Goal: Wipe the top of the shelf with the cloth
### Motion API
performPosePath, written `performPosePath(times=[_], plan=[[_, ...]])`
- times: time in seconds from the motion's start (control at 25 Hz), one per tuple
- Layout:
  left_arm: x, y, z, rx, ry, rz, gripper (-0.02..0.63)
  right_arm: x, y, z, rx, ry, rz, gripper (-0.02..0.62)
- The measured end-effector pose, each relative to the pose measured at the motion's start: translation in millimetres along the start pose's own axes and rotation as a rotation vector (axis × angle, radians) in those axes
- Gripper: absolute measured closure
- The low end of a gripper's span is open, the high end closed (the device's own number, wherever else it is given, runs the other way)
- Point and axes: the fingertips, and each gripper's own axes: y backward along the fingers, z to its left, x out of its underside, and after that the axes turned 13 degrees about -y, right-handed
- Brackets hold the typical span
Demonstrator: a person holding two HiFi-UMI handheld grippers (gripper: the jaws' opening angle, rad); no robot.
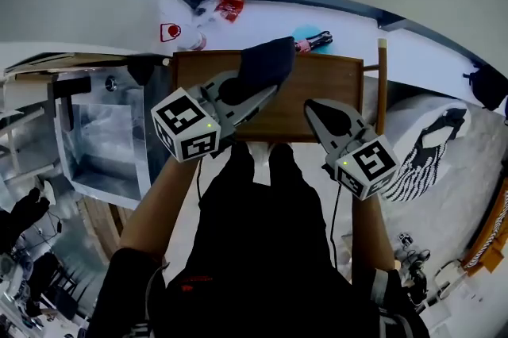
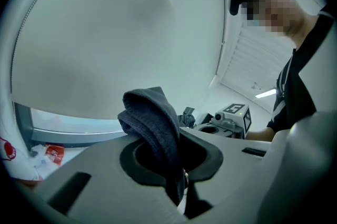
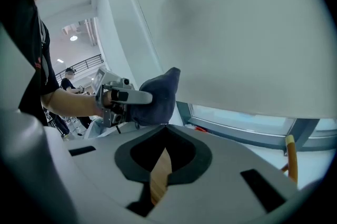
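The shelf's brown wooden top (image 1: 325, 82) lies below me in the head view. A dark blue cloth (image 1: 268, 63) is bunched between the jaws of my left gripper (image 1: 266, 94), which is shut on it and held over the top's left part. In the left gripper view the cloth (image 2: 150, 112) rises folded out of the left gripper (image 2: 179, 139). My right gripper (image 1: 313, 105) hovers over the top's front right, shut with nothing in it. In the right gripper view a sliver of wood shows behind the right gripper (image 3: 166, 131), with the cloth (image 3: 158, 94) beyond to the left.
A steel box (image 1: 103, 138) stands left of the shelf. Behind the shelf, on the pale floor, lie a white bag (image 1: 171, 31), a red packet (image 1: 230, 8) and a teal item (image 1: 308, 36). A wooden pole (image 1: 382, 82) rises at the shelf's right, with a striped fabric object (image 1: 429, 150) beyond.
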Motion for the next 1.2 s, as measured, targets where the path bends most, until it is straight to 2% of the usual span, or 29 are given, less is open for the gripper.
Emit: performPosePath(times=[0.32, 0.6, 0.96, 1.2], plan=[[-14.5, 60.7, -1.3, -0.035, -0.025, -0.022, 0.551, -27.6, -17.2, 45.8, -0.008, 0.101, -0.011, 0.592], [-37.3, 93.6, -7.2, -0.040, -0.083, -0.059, 0.551, -46.0, -20.6, 82.3, -0.015, 0.167, -0.040, 0.592], [-63.5, 123.4, -36.5, 0.040, -0.173, -0.113, 0.551, -48.8, -17.5, 118.4, 0.001, 0.221, -0.046, 0.592], [-73.8, 139.0, -45.3, 0.047, -0.217, -0.123, 0.551, -55.2, -20.6, 136.5, 0.012, 0.257, -0.066, 0.592]])
